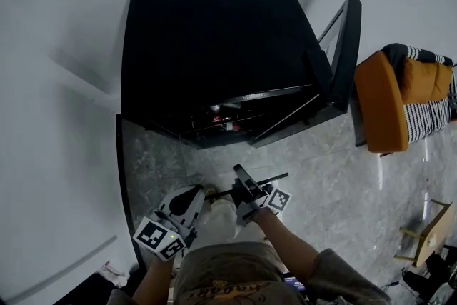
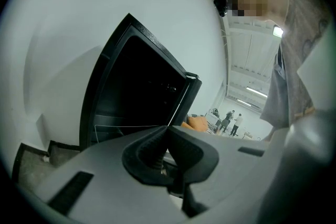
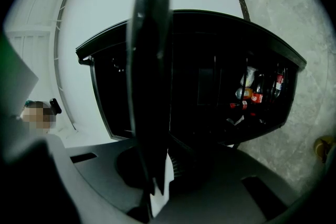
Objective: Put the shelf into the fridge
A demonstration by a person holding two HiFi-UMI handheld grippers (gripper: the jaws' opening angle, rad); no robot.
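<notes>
**Right gripper clamped on the shelf, in front of the open fridge**

Right gripper (image 1: 244,188) has its jaws pressed onto the shelf (image 1: 275,178), a thin dark panel held in the air above the grey floor (image 1: 321,175), just in front of the fridge (image 1: 214,32). In the right gripper view the shelf (image 3: 152,60) runs edge-on, straight up from between the jaws of the right gripper (image 3: 157,165) and across the fridge's dark opening (image 3: 210,76). No part of the shelf is inside the cabinet.

Left gripper (image 1: 196,195) sits just beside the shelf's left end. In its own view the left gripper (image 2: 168,134) has its jaws together with nothing between them.

The black fridge stands on the floor against the white wall (image 1: 64,25), and its fridge door (image 1: 346,46) is swung open to the right. Bottles and cans (image 3: 254,89) show low inside it (their labels are too small to read). An orange chair (image 1: 382,103) stands on the floor beyond the door.
</notes>
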